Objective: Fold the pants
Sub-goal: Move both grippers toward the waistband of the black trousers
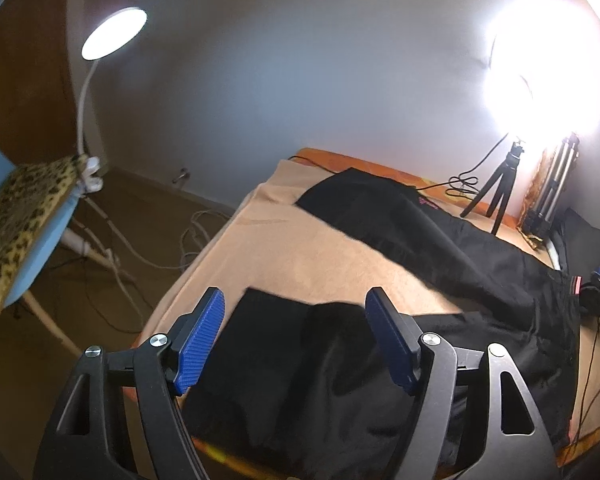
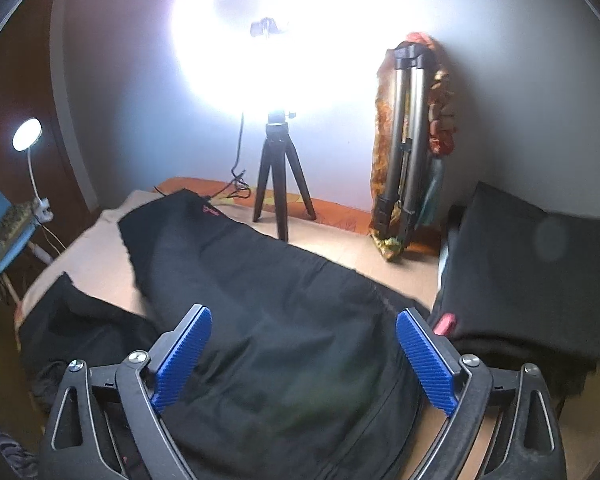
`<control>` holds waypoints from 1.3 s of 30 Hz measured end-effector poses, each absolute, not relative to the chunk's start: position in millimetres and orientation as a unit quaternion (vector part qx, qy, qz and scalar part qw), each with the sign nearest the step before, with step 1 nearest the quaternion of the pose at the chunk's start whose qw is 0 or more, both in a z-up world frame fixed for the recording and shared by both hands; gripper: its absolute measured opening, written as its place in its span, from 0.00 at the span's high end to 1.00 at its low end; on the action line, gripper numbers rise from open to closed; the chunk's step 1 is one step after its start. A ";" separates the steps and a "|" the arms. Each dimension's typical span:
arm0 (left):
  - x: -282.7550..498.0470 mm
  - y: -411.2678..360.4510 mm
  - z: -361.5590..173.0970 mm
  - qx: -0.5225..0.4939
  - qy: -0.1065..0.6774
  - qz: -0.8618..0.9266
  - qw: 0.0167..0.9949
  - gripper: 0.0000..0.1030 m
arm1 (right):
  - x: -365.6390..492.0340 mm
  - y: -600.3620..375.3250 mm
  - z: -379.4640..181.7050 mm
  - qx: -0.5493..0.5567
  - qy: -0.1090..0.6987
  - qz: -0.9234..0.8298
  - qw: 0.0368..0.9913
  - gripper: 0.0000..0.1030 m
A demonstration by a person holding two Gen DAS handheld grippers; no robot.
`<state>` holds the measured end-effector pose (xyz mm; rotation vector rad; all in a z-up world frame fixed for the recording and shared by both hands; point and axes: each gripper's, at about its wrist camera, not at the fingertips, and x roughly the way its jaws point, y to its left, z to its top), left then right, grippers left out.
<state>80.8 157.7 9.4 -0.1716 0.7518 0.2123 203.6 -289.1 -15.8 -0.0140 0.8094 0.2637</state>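
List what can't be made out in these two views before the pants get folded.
- Ring light: right wrist view, its head is lost in its own glare.
- Pants: the waistband is cut off by the bottom edge, behind the right gripper.
- Pink logo: left wrist view, too small to read.
- Left gripper: open above a pant leg; contact unclear.

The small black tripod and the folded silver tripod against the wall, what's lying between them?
Nothing: between the small black tripod and the silver tripod, the right wrist view shows only bare orange bedcover.
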 end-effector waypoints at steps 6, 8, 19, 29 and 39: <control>123.8 128.8 7.3 -0.051 0.368 0.068 0.926 0.29 | 265.6 -282.7 -34.5 -0.023 0.430 0.156 0.889 0.12; 140.5 116.0 3.8 -0.041 0.372 0.054 0.926 0.29 | 286.9 -280.1 -43.7 -0.029 0.444 0.168 0.880 0.15; 222.7 58.6 -30.6 -0.015 0.414 -0.011 0.910 0.30 | 367.4 -266.9 -100.8 -0.064 0.513 0.188 0.835 0.17; 272.9 32.3 -58.4 -0.006 0.442 -0.025 0.896 0.30 | 399.0 -257.4 -132.4 -0.083 0.547 0.199 0.809 0.17; 293.2 25.0 -78.2 -0.008 0.461 -0.027 0.887 0.30 | 415.3 -232.1 -160.7 -0.127 0.571 0.227 0.778 0.16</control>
